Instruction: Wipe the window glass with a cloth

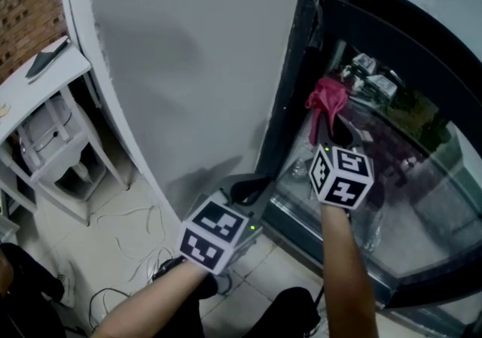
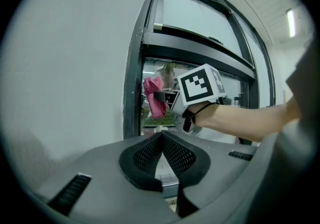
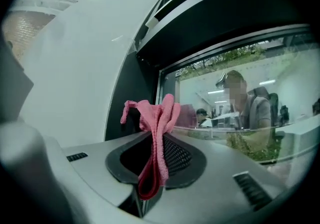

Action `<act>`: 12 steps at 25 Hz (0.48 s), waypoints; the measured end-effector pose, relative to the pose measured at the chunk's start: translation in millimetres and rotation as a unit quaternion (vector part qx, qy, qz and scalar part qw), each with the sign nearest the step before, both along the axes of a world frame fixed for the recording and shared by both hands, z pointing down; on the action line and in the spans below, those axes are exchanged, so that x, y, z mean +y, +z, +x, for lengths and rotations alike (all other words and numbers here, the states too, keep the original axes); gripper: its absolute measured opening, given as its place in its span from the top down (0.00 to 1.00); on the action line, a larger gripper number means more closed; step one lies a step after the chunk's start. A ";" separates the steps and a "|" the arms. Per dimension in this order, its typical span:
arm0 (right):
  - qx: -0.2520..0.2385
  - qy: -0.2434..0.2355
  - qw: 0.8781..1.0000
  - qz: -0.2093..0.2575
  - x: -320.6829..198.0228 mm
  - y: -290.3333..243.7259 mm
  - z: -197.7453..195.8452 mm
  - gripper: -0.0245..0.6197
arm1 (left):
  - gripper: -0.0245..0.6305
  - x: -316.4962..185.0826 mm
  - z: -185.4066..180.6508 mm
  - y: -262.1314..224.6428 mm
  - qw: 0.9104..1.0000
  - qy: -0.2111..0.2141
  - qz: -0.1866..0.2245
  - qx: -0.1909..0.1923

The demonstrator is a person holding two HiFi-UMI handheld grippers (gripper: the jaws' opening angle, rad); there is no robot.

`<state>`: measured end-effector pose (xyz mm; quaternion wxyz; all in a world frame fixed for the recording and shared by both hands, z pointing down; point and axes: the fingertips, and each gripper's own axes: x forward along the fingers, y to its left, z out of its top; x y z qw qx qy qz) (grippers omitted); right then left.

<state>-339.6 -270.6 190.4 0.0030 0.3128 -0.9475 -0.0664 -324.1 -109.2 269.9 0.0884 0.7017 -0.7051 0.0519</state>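
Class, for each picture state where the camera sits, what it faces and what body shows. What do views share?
Head view: on head, down at window; both forearms, left claw, right claw.
Left gripper view: on left claw, toward window; right forearm shows.
Right gripper view: on right claw, toward window; no body.
All share the cloth.
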 end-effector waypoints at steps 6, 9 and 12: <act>-0.005 0.045 0.999 0.014 -8.3 -2.1 30.3 0.86 | 0.96 -4.8 11.4 -4.6 1.000 0.009 0.004 -0.002; -0.008 0.063 0.998 0.013 -14.8 -1.9 50.7 0.86 | 0.96 -10.1 22.7 -6.9 1.000 0.018 0.007 -0.002; -0.012 0.081 0.997 0.009 -18.1 -0.4 76.2 0.86 | 0.96 -14.4 37.0 -9.0 1.000 0.030 0.009 -0.003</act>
